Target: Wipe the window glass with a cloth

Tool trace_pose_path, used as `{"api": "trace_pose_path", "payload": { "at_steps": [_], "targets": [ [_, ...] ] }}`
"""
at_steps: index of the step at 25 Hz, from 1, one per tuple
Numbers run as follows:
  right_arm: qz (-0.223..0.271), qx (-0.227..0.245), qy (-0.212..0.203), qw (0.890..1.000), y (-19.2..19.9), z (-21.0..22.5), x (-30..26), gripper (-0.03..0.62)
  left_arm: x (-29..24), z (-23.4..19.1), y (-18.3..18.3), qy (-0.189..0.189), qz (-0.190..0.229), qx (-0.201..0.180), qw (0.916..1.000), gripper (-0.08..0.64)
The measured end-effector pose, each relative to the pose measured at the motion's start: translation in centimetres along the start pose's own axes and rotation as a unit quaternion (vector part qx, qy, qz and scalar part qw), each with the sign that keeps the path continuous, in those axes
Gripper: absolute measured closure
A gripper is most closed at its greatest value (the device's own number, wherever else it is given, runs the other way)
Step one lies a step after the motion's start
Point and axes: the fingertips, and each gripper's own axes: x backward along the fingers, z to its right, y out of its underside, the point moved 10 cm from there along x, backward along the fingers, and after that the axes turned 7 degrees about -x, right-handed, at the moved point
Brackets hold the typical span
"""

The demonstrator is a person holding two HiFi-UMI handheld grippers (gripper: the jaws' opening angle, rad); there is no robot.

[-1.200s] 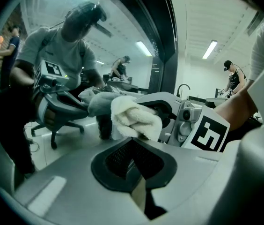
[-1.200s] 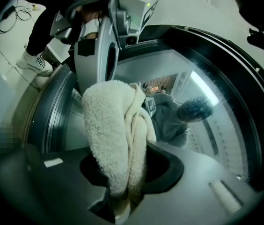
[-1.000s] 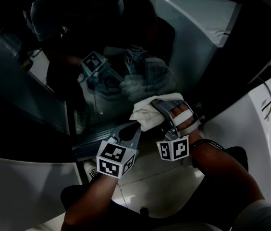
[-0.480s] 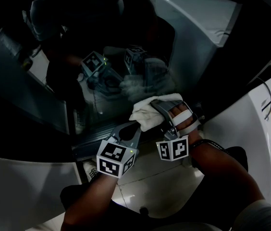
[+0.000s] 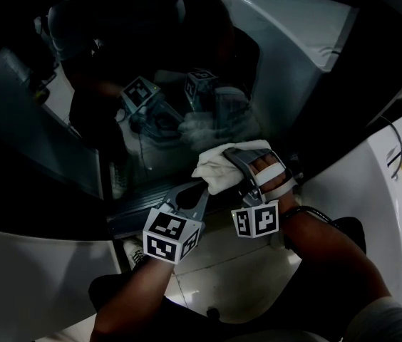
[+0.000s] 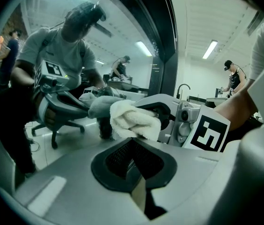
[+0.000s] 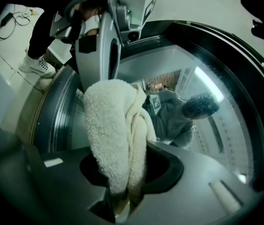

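A white fluffy cloth (image 5: 217,167) is bunched against the dark, reflective window glass (image 5: 101,98). My right gripper (image 5: 238,164) is shut on the cloth and holds it to the pane. In the right gripper view the cloth (image 7: 115,144) rises out of the shut jaws (image 7: 125,184) in front of the glass (image 7: 211,78). My left gripper (image 5: 199,188) is just left of and below the cloth, shut with nothing in it. In the left gripper view the cloth (image 6: 129,118) lies just beyond the closed jaws (image 6: 134,165). The glass mirrors both grippers and the person.
White curved panels (image 5: 372,184) border the glass at the right and at the lower left (image 5: 30,276). Cables (image 5: 400,144) hang on the right panel. Pale floor tiles (image 5: 222,262) and a white shoe (image 5: 135,251) show below my arms.
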Motion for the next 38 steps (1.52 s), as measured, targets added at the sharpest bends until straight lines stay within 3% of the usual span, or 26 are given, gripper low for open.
{"api": "trace_pose_path", "payload": {
  "at_steps": [5,13,16,20,25,31,38],
  "targets": [
    [-0.016,0.005,-0.012,1.000,0.7,0.3,0.1,0.468,0.2,0.0,0.5,-0.008,-0.009,0.002,0.9999,0.543],
    [-0.060,0.061,-0.099,0.991,0.6,2.3,0.7,0.468,0.5,0.5,-0.1,-0.011,0.008,0.009,0.9999,0.543],
    [-0.060,0.057,-0.092,0.992,-0.4,3.7,1.6,0.468,0.5,0.3,-0.3,-0.012,0.015,0.009,0.9998,0.543],
    [-0.044,0.058,-0.048,0.996,-1.3,7.1,3.9,0.468,0.4,0.3,-0.3,-0.011,0.024,0.010,0.9996,0.543],
    [-0.014,0.067,0.057,0.996,-3.3,13.4,6.8,0.468,0.9,0.6,0.0,-0.007,0.028,0.008,0.9996,0.543],
    [0.004,0.079,0.175,0.981,-5.0,21.5,8.5,0.468,1.4,1.1,-0.3,-0.005,0.029,0.007,0.9995,0.543],
    [-0.010,0.115,0.255,0.960,-4.6,26.8,7.8,0.468,1.3,1.5,-0.1,0.002,0.025,0.001,0.9997,0.543]
  ]
}}
